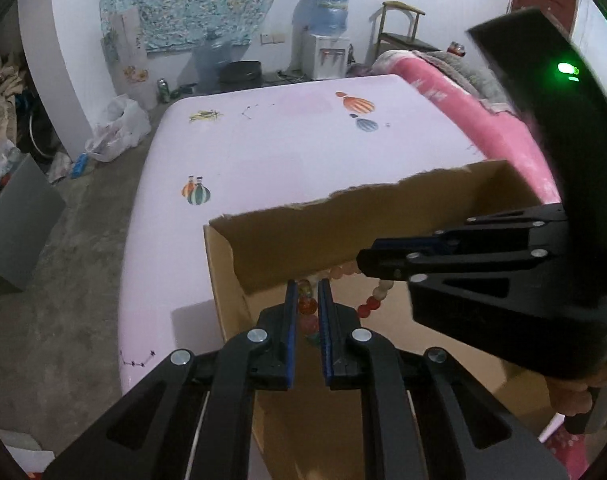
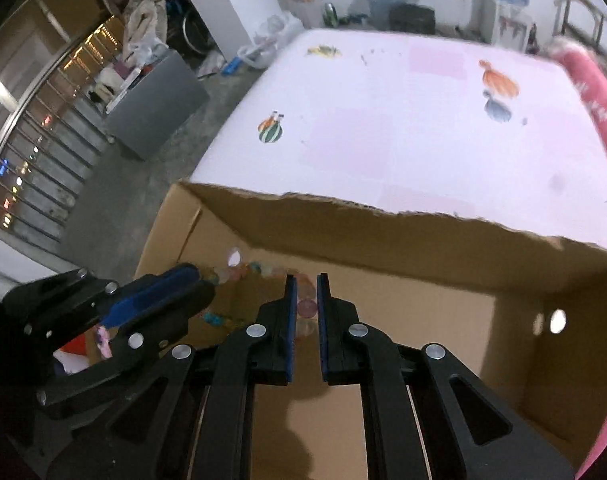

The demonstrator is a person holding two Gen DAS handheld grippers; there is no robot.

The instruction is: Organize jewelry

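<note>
necklace (image 1: 367,300): hanging over cardboard box (image 1: 343,236), strung between both grippers
left gripper (image 1: 305,292): clamping beads
right gripper (image 2: 303,292): clamping beads too
risk: strand snapping (hands pulling apart)

You can't see the whole bead string (image 1: 373,300): the box wall (image 1: 303,248) and both grippers cover parts of it, so its length is anyone's guess. In your right wrist view the beads (image 2: 255,269) are smeared and their colours barely read. The hand (image 1: 575,398) on the right gripper (image 1: 363,266) gets cut off at the frame edge. The box floor mostly sits behind the gripper frames.
</note>
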